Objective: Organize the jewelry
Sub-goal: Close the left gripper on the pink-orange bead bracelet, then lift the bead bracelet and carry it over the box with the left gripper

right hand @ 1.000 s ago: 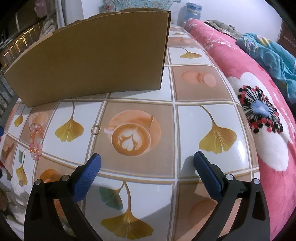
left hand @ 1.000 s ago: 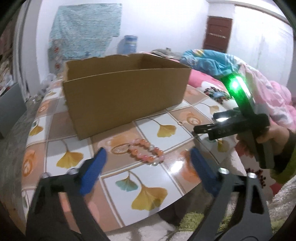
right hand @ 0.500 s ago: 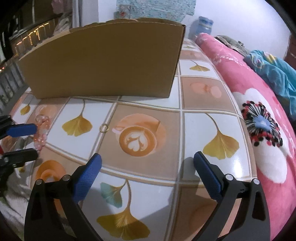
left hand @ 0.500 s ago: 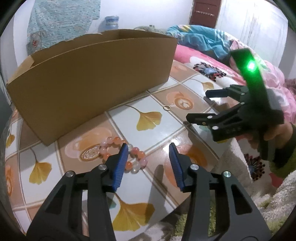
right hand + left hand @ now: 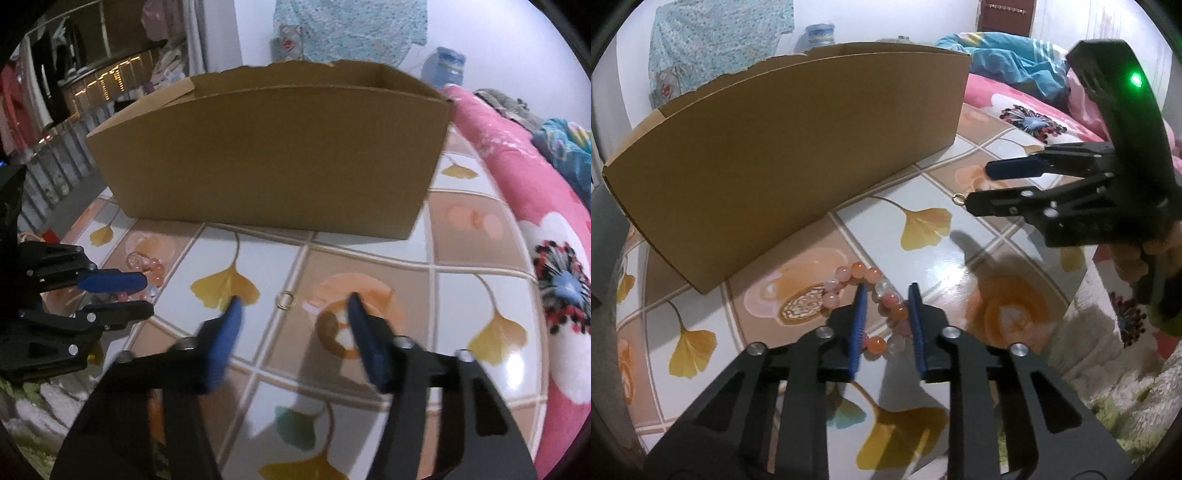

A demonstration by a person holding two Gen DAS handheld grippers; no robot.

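A bracelet of pink and orange beads (image 5: 866, 275) lies on the leaf-patterned table (image 5: 960, 254), close to the front wall of an open cardboard box (image 5: 798, 147). My left gripper (image 5: 888, 295) is low over it, jaws closing. The bracelet's right side is between the blue pads, which do not press on it. A small gold ring (image 5: 285, 298) lies flat on the table (image 5: 480, 266) just ahead of my right gripper (image 5: 295, 301). That gripper's jaws are closing, blurred, with nothing gripped. In the right wrist view the left gripper (image 5: 149, 296) and bracelet (image 5: 151, 267) show at the far left.
The box (image 5: 273, 155) stands across the back of the table. A bed with a pink flowered blanket (image 5: 517, 177) borders the table's right side. A shaggy rug (image 5: 1126, 398) lies below the front edge. A person's hand (image 5: 1160, 254) holds the right gripper (image 5: 979, 186) beside the ring (image 5: 958, 199).
My left gripper came forward and down over the bracelet while its jaws narrowed around the right side. My right gripper shifted toward the ring and its wide jaws started to narrow.
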